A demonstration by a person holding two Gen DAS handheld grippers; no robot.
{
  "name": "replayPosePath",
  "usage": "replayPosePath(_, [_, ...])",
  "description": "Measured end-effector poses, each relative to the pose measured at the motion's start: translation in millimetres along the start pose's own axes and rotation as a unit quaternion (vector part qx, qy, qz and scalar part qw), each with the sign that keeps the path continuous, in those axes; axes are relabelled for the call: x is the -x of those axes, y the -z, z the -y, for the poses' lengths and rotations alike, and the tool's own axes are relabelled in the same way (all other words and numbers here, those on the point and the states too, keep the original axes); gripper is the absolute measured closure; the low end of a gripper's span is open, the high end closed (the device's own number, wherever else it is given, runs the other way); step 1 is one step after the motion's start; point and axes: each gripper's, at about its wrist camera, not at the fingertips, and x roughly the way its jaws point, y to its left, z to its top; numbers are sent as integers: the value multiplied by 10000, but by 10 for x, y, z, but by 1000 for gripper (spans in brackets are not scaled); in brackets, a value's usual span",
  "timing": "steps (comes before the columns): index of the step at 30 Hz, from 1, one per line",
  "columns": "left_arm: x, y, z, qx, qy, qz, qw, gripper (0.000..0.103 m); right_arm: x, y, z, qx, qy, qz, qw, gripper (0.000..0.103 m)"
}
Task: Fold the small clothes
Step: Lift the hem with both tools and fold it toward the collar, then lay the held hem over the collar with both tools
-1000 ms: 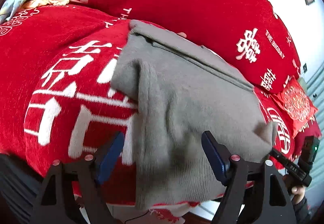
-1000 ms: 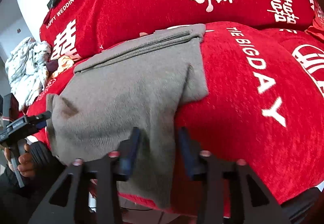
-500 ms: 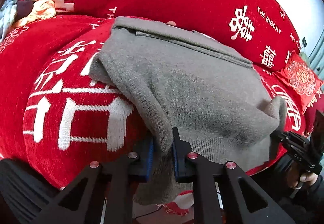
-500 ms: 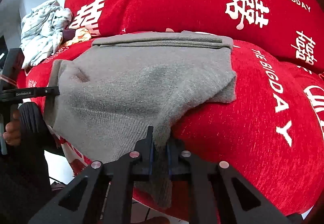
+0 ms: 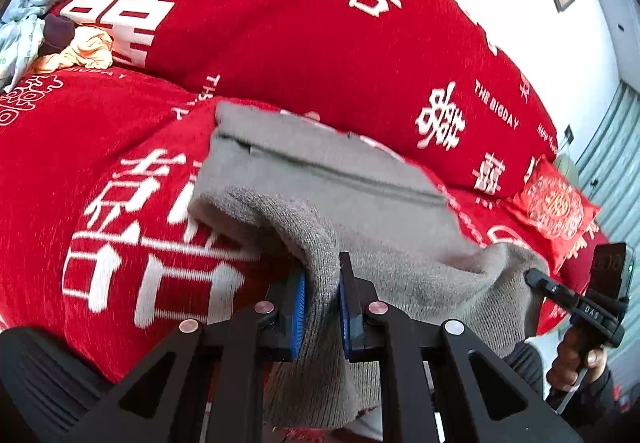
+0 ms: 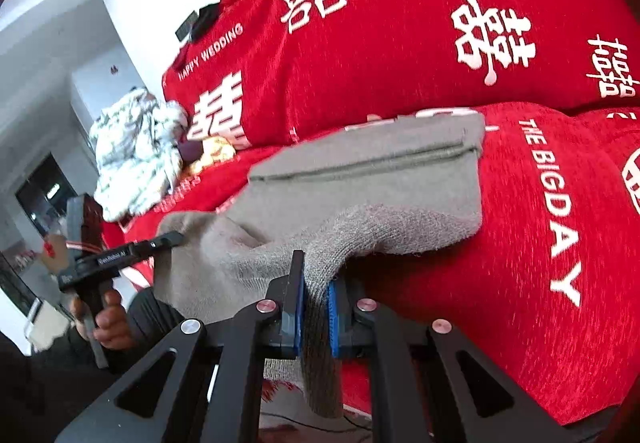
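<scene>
A grey knitted garment [image 5: 360, 203] lies on the red sofa seat, its far part folded flat, its near edge lifted off the cushion. My left gripper [image 5: 322, 283] is shut on the garment's near left corner, blue pads pressing the knit. In the right wrist view the same grey garment [image 6: 380, 187] shows, and my right gripper [image 6: 316, 285] is shut on its near right corner. Each gripper appears in the other's view: the right gripper [image 5: 540, 279] pinching the far corner, the left gripper [image 6: 168, 239] likewise, both held by a person's hand.
The red sofa cover [image 5: 280, 23] with white lettering spans seat and backrest. A pile of other clothes [image 6: 136, 151] lies at the sofa's left end, with a yellow cloth [image 5: 80, 51]. A red cushion [image 5: 552, 203] sits at the right end. Floor lies below the front edge.
Both grippers went from open around the garment's hanging edge to shut on it, then rose, lifting the near edge off the seat front.
</scene>
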Motion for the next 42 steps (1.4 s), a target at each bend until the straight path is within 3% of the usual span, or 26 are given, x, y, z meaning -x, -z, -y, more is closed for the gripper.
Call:
replayPosePath(8, [-62, -444, -12, 28, -75, 97, 9999, 88, -55, -327, -66, -203, 235, 260, 9992, 93])
replayPosePath(21, [-528, -943, -16, 174, -454, -162, 9987, 88, -398, -916, 80, -465, 694, 88, 9965, 93])
replayPosePath(31, [-770, -1375, -83, 439, -654, -317, 9964, 88, -569, -1320, 393, -1186, 507, 174, 9915, 93])
replayPosePath(42, [-1213, -1675, -72, 393, -959, -643, 9925, 88, -856, -1613, 624, -1356, 688, 210, 9881, 93])
